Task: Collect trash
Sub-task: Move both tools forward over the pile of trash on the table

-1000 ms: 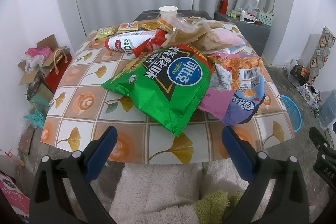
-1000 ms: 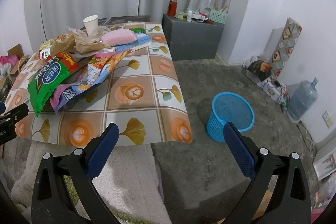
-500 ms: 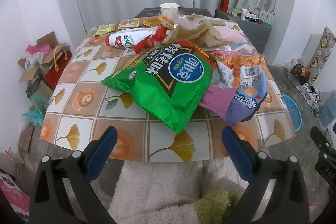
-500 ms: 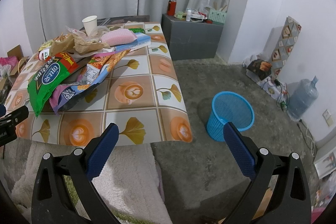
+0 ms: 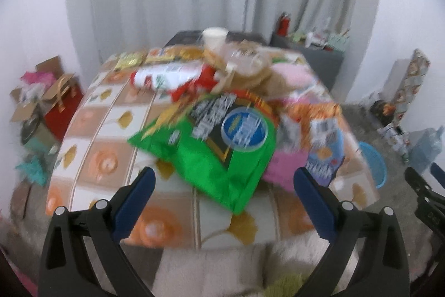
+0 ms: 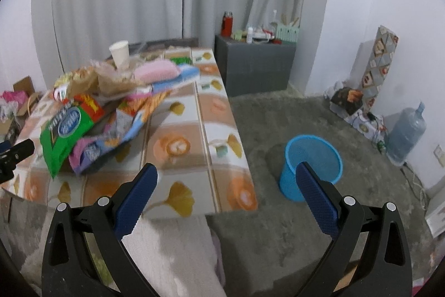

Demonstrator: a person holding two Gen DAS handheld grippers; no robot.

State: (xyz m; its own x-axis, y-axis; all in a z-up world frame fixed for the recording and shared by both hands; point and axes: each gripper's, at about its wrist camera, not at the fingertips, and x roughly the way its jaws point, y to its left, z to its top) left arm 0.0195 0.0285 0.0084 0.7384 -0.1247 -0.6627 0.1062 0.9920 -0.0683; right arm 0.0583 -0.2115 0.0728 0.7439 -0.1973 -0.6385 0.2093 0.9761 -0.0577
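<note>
Green chip bag between left gripper fingers' gap (agape, untouched).

We carry two alike tools. Our left gripper has black plastic arms shaped like open triangles, each studded with two round silver screws, ending in dark blue fingers. Our right gripper matches: black frame, silver screws, and blue fingers with fine dotted texture.
</note>
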